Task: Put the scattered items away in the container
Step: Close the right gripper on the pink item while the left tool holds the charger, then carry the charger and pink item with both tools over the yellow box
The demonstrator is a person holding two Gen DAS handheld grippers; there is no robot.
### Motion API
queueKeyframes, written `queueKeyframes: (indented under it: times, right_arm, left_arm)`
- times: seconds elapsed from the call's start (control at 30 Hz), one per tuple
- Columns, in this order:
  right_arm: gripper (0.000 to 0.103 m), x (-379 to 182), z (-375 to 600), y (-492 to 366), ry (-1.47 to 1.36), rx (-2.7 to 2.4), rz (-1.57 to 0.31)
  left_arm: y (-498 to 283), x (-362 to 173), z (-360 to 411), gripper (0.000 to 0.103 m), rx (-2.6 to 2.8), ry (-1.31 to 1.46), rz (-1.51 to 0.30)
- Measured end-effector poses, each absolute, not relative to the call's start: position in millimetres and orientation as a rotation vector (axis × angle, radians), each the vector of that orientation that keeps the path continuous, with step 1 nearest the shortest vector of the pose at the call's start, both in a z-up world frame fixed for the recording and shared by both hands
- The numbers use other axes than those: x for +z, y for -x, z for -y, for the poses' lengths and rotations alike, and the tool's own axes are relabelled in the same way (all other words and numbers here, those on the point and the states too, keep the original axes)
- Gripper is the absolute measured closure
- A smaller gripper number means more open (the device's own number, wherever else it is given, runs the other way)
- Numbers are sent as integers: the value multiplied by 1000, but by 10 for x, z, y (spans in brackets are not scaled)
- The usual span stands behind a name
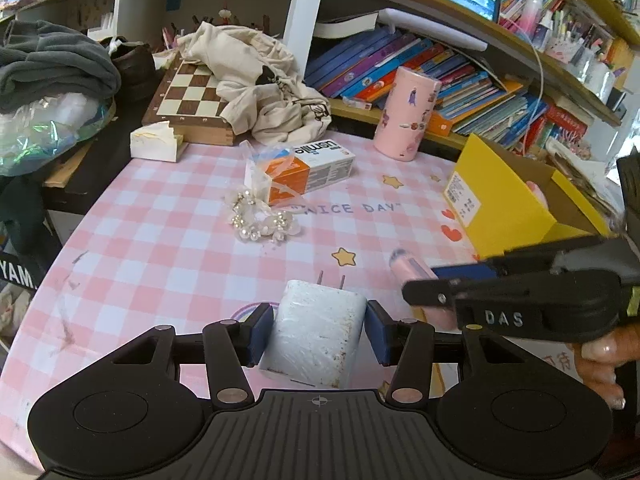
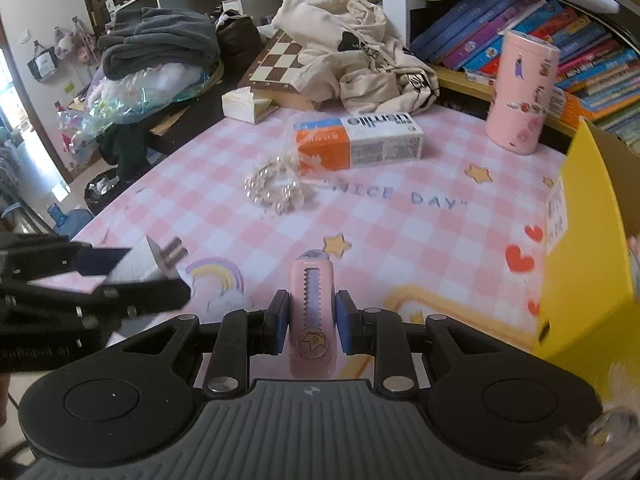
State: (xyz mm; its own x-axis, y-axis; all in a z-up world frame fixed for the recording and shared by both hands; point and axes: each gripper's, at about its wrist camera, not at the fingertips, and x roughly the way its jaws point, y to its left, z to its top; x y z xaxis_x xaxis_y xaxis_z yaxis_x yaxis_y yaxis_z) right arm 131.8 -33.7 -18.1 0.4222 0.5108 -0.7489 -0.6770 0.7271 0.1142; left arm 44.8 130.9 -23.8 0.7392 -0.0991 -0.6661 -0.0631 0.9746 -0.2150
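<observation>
My left gripper (image 1: 318,330) is shut on a white plug charger (image 1: 316,332), prongs pointing away, held above the pink checked tablecloth (image 1: 168,240). My right gripper (image 2: 312,322) is shut on a pink utility knife (image 2: 312,308). It shows from the side in the left wrist view as the right gripper (image 1: 424,290), with the pink knife (image 1: 408,268) between its blue pads. The open yellow box (image 1: 504,204) stands at the right; in the right wrist view the yellow box (image 2: 588,264) is close on the right. The left gripper (image 2: 132,268) with the charger (image 2: 148,262) appears at left.
A pearl bracelet (image 1: 260,220) in a clear bag and an orange-white toothpaste box (image 1: 312,168) lie mid-table. A pink cylinder tin (image 1: 408,114) stands behind. A chessboard (image 1: 188,96) with beige cloth (image 1: 260,80), a tissue box (image 1: 156,142) and bookshelves (image 1: 460,76) line the back.
</observation>
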Motion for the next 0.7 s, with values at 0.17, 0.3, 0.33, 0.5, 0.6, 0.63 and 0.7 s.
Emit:
queueKeyframes:
  times: [0.17, 0.3, 0.33, 0.5, 0.6, 0.63, 0.7]
  right_arm:
    - [80, -150, 441, -1094, 197, 730, -858]
    - [80, -98, 517, -937, 186, 710, -846]
    - [80, -85, 543, -900, 183, 703, -843]
    - [80, -40, 694, -728, 160, 654, -829]
    - [80, -23, 764, -653, 150, 626, -819]
    - [80, -21, 779, -630, 150, 620, -817]
    - [80, -21, 817, -578, 151, 606, -815]
  left_arm:
    - [-295, -167, -1295, 55, -42, 237, -719]
    - [-193, -109, -1258, 55, -74, 234, -702]
    - [-167, -96, -1243, 55, -82, 232, -698]
    - [-72, -66, -1155, 55, -129, 218, -692]
    - [-37, -58, -1111, 55, -153, 215, -689]
    - [-28, -56, -1097, 55, -161, 214, -688]
    - [-17, -55, -1071, 55, -176, 216, -687]
